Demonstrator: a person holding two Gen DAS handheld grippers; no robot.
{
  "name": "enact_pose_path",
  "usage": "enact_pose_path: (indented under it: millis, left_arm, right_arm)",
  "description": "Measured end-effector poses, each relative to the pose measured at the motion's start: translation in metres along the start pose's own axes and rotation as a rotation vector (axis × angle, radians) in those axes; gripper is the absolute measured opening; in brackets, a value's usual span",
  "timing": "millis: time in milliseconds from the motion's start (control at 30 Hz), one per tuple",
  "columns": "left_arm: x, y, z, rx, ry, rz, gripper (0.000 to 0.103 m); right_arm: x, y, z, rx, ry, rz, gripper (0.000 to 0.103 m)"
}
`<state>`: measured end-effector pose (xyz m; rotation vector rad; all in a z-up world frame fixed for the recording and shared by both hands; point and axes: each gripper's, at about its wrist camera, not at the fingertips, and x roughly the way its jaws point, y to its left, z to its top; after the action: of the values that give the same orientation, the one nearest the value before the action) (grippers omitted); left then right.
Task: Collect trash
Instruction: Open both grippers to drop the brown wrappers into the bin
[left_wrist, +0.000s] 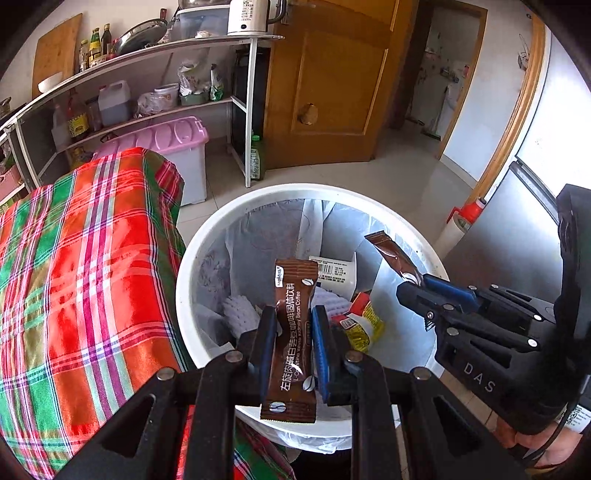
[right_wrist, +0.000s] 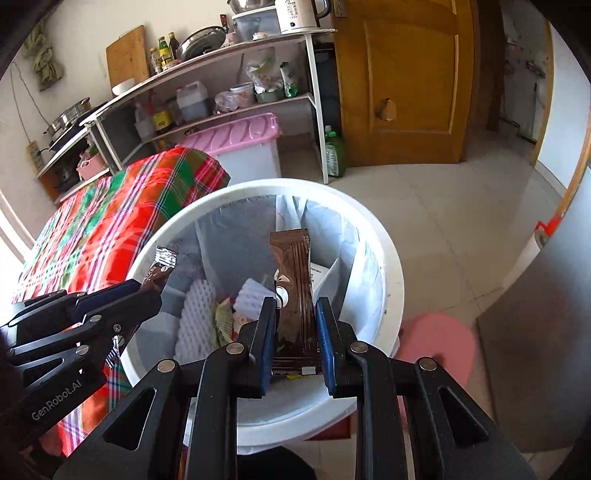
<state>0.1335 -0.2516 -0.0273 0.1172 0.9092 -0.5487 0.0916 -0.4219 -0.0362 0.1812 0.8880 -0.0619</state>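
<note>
Left hand-held gripper (left_wrist: 291, 341): clamped on a brown coffee sachet (left_wrist: 293, 332), pinched about mid-length between the blue pads (left_wrist: 320, 354). Sachet upright in the left wrist view, long axis running along the fingers, printed face toward the camera, lower end sticking out behind the grip. Directly beyond and below it, the open mouth of the white trash bin (left_wrist: 192, 258), lined with a pale plastic bag. So: straight down from the fingertips, nothing between sachet and bin.

Right hand-held gripper (right_wrist: 295, 332): likewise closed on a second brown sachet (right_wrist: 295, 291), plain dark side showing, long axis again along the fingers and pointing out over the bin. Seen from the left wrist view, reaching in from the right over the rim, its sachet slanting up and away.

Both held above the bin opening, on opposite sides of it, apart from each other and not touching the rim. Neither clearly nearer; both already over the target, so probably only a release remains for each, by this reading.

Inside the bin: white foam netting (right_wrist: 194, 317), a white carton with a barcode (left_wrist: 334, 273), a red-and-yellow wrapper (left_wrist: 364, 325).

Further out: a tabletop under a red, green and white plaid cloth (left_wrist: 85, 266) just beside the bin on the left, a pink-lidded storage box (left_wrist: 162, 138) behind it, a kitchen shelf rack along the wall, a wooden door, a pink stool (right_wrist: 439, 343) by the bin.
</note>
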Motion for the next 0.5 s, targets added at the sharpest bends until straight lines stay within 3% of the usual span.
enact_pose_path:
  millis: [100,133,167,200,267,500]
  left_arm:
    - [0.002,-0.002,-0.002,0.004,0.009,-0.008,0.033]
    - [0.002,-0.003,-0.004,0.006,0.005,-0.002,0.044]
    - [0.002,-0.002,-0.004,0.003,0.005,0.003,0.047]
    - [0.003,-0.001,-0.004,-0.004,0.005,0.004,0.047]
    - [0.004,0.001,-0.003,-0.008,0.008,0.019,0.048]
    - [-0.005,0.006,-0.009,-0.013,-0.027,0.057,0.059]
  right_arm:
    - [0.004,0.001,-0.001,-0.016,0.010,-0.017,0.023]
    - [0.005,0.001,-0.002,-0.017,0.011,-0.029,0.024]
    - [0.005,0.000,-0.003,-0.012,0.010,-0.042,0.025]
    - [0.004,-0.001,-0.004,-0.006,0.009,-0.044,0.027]
    - [0.003,-0.004,-0.004,0.008,0.000,-0.043,0.040]
    - [-0.006,-0.006,-0.008,0.033,-0.033,-0.038,0.042]
